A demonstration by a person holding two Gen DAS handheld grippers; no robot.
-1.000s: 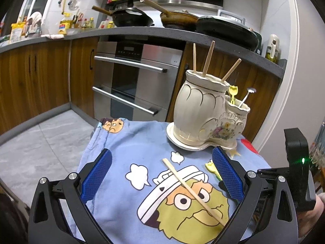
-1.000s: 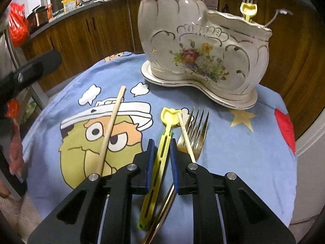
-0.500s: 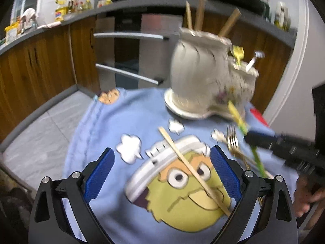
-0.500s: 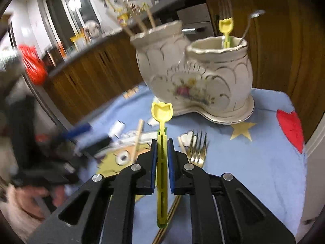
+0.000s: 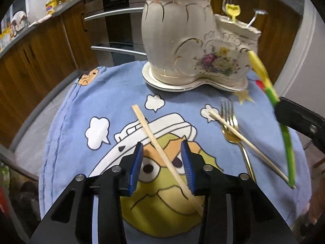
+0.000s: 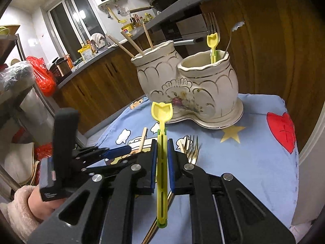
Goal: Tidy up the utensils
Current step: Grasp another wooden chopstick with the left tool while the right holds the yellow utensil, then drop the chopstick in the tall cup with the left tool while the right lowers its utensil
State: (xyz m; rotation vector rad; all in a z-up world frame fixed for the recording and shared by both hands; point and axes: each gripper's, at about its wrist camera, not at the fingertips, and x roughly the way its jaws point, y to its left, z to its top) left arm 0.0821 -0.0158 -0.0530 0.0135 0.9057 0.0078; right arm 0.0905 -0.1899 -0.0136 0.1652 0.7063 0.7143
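My right gripper (image 6: 161,158) is shut on a yellow-green plastic utensil (image 6: 162,142) and holds it above the blue cartoon cloth, tulip end pointing at the ceramic two-pot holder (image 6: 189,85). The utensil shows at the right in the left wrist view (image 5: 270,93). My left gripper (image 5: 162,162) is partly closed, its pads either side of a wooden chopstick (image 5: 160,148) lying on the cloth, with gaps on both sides. A gold fork (image 5: 231,126) lies to the right with a second chopstick (image 5: 249,144) across it. The holder (image 5: 195,46) holds chopsticks, a fork, a yellow utensil and a spoon.
The round table under the blue cloth (image 5: 101,93) drops off at its edges. Wooden cabinets and an oven (image 5: 113,32) stand behind it. In the right wrist view a rack with red bags (image 6: 42,77) is at the left.
My right gripper has lifted the yellow-green utensil off the cloth and raised it toward the holder. My left gripper has come down and narrowed around the chopstick.
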